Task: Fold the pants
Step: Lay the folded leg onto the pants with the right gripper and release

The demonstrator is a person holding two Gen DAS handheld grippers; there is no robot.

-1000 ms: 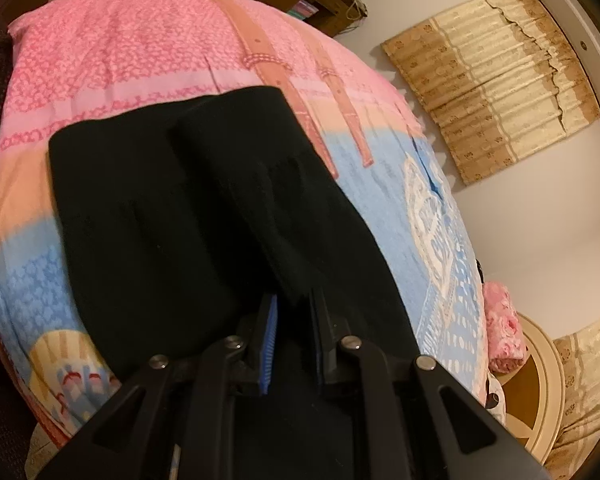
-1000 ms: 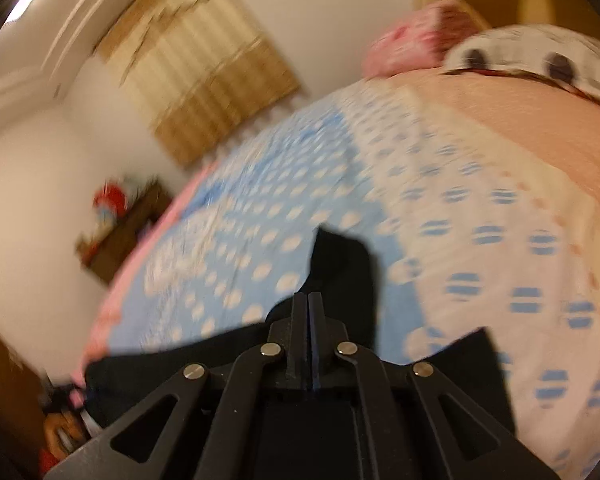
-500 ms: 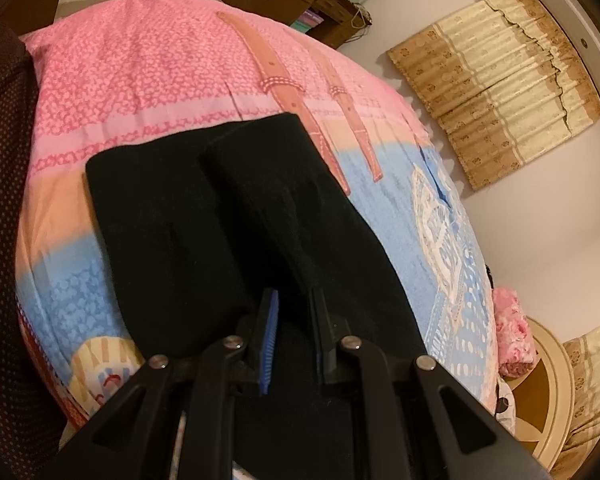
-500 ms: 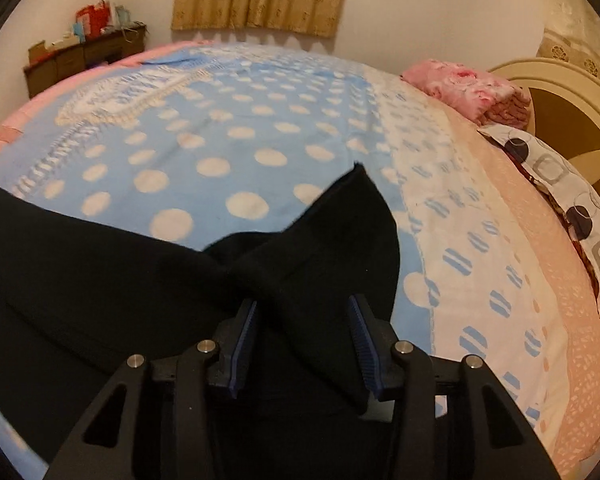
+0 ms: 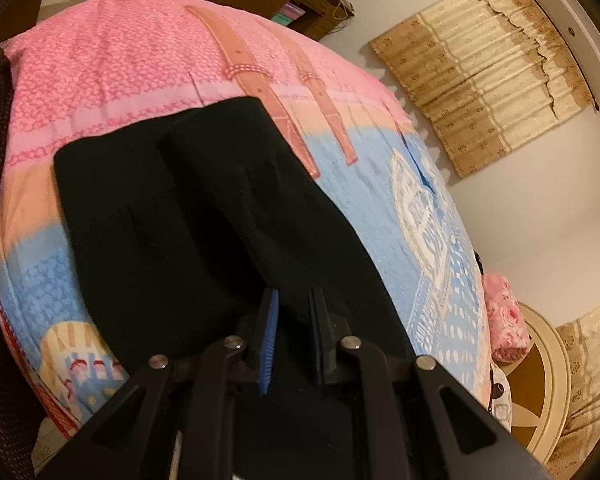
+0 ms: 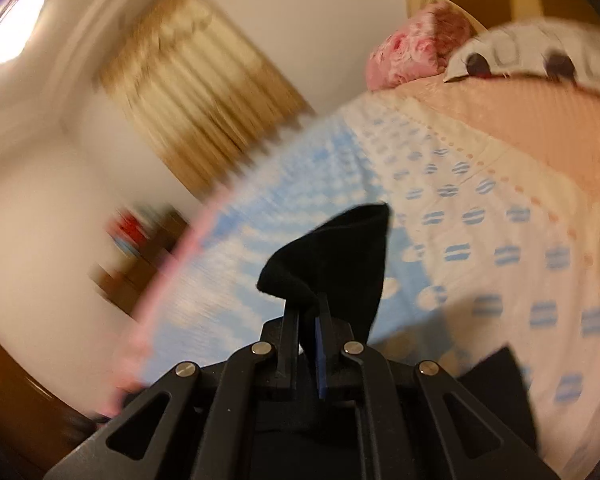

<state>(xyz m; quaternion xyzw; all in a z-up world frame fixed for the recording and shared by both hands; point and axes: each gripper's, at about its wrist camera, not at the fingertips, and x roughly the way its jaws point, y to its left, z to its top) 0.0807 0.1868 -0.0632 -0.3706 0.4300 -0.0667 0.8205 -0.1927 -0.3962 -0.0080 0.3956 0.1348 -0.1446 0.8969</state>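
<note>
- The bed [image 5: 100, 64], the largest thing in view, serves as the folding surface; its printed cover runs from pink at the far left through blue to dotted cream and peach near the pillows.
- 1 pair of black pants [image 5: 204, 216] lies spread on the near part of the bed, its far end reaching the pink band beside 2 printed straps. It looks laid flat so that 1 end can be carried over the other.
- 2 curtains show in the left view: 1 pleated curtain [image 5: 488, 76] on the far wall, and another at the lower right edge.
- 2 pillows rest at the head of the bed: a pink floral pillow [image 6: 416, 44] and a white spotted pillow [image 6: 540, 48], both well clear of the pants.
- The left gripper [image 5: 293, 312] is clenched on a thick fold of the pants at the near edge, seemingly anchoring that side.
- The right gripper [image 6: 309, 320] has just been closing and now pinches a corner of the black cloth, which stands up in a peak above the bed [image 6: 500, 240]. The view is blurred, so this looks like the lifting half of the fold.
</note>
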